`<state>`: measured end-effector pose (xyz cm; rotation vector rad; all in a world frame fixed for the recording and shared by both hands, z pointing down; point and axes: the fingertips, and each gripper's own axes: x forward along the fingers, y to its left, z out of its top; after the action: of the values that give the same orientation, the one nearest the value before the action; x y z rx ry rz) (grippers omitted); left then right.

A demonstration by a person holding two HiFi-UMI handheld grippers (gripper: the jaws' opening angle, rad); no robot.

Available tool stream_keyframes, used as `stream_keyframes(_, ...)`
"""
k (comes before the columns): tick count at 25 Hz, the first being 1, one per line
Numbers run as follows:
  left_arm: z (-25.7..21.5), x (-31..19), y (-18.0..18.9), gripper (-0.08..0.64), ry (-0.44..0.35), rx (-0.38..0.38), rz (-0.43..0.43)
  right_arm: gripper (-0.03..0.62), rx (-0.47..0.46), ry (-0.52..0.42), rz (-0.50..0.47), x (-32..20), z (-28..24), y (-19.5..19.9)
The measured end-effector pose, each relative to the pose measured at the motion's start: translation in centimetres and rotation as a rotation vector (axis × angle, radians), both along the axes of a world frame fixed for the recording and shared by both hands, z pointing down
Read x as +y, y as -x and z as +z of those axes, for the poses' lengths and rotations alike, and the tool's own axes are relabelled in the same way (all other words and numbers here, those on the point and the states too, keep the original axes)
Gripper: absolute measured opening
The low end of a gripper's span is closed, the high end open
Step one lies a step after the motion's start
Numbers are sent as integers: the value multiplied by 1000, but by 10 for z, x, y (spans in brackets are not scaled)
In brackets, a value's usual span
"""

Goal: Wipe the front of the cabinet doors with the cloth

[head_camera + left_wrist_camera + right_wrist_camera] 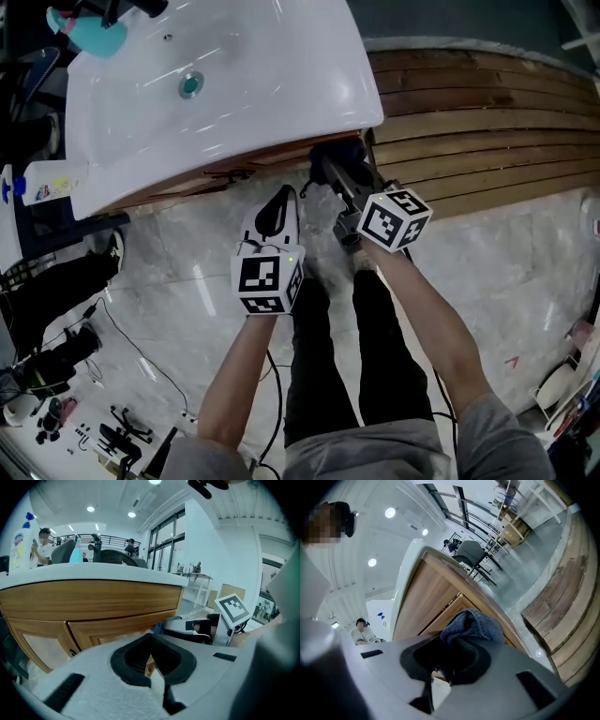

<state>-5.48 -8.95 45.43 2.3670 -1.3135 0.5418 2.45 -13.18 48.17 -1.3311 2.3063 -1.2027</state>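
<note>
Idling at left: left claw (151, 660) pressed together, empty, near the light wooden cabinet door (112, 630). Right claw (445, 665) pinches a bunched blue-grey cloth (474, 624) by the door front. Risk: the wad slips out under drag. White basin (281, 94) overhangs, so cloth-to-door contact is unconfirmed.

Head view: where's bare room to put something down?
Free: the white sink top right of its drain, and the grey marble floor between the wooden slatted decking and the person's right arm. Crowded: the floor at lower left, with scattered black gear.
</note>
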Motion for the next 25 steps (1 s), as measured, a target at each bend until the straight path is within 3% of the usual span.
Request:
stream_keyframes(13,-19,1,2,8,-28,7,-21,40,-13,-34,-34,5,-33,-1)
stream_keyframes(25,-8,6,7,8,-9,-2,-31,40,-66,4,-3,28,-27,-8)
